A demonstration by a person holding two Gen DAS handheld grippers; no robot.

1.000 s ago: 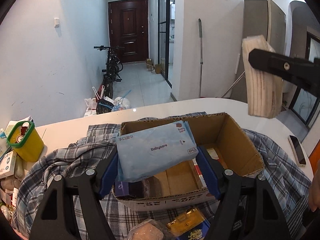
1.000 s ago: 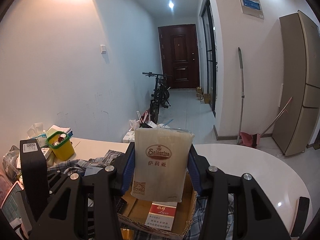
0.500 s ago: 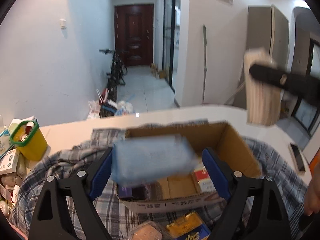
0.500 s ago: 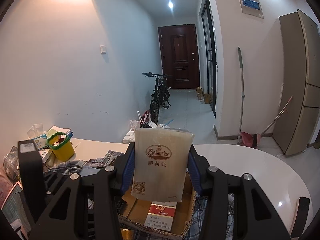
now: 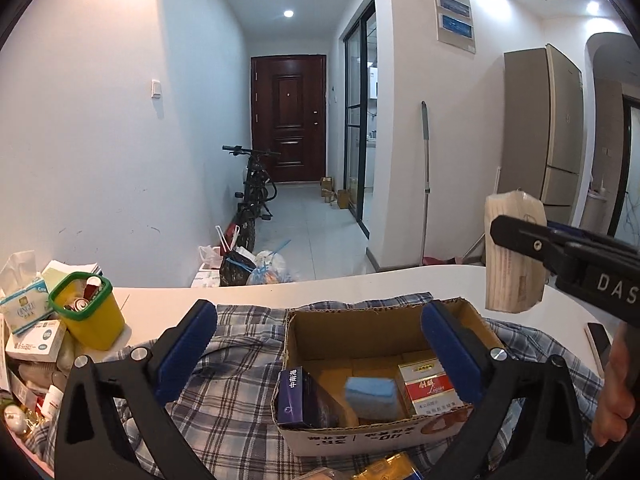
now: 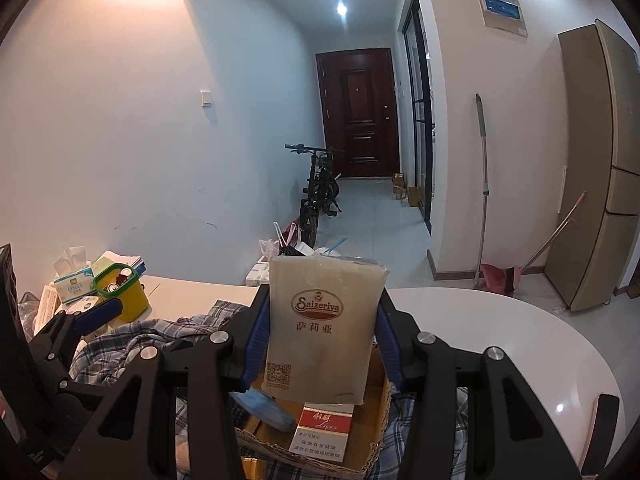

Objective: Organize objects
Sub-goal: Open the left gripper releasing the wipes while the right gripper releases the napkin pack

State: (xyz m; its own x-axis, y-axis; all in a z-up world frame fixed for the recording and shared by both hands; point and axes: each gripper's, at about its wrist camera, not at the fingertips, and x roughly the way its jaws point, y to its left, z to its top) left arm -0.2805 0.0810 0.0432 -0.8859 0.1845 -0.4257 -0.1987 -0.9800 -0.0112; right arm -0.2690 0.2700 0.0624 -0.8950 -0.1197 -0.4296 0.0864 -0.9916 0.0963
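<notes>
At the far left of the white tabletop (image 5: 248, 298) sits a clutter of small packets, a tissue box (image 5: 22, 306) and a yellow cup with a green rim (image 5: 86, 312) holding small items. A blue-and-white plaid shirt (image 5: 224, 384) lies spread across the tabletop, and a cardboard box (image 5: 360, 328) rests on top of it. The left tool (image 5: 320, 344) hangs above the box with its blue-padded jaws spread wide and nothing between them; its jaws have just been opening. Inside the box, from left to right, stand a dark purple carton (image 5: 304, 398), a pale blue wipes pack (image 5: 370, 396) lying loose on the floor of the box, blurred, and a red-and-white cigarette carton (image 5: 430, 388) against the right wall. Below the front wall of the box, some gold-wrapped items (image 5: 384, 470) show at the edge of the left wrist view. To the right and higher, the right tool (image 6: 320, 344) is clenched on an upright pack of paper napkins (image 6: 324, 328) printed with a brown oval logo, its blue pads pressing both sides of the pack; the pack hangs above the box's open top, over the red-and-white carton. A hand (image 5: 616, 396) shows at the right edge of the left wrist view, below that tool. Further right a dark phone (image 6: 604, 432) lies flat on the bare tabletop.
</notes>
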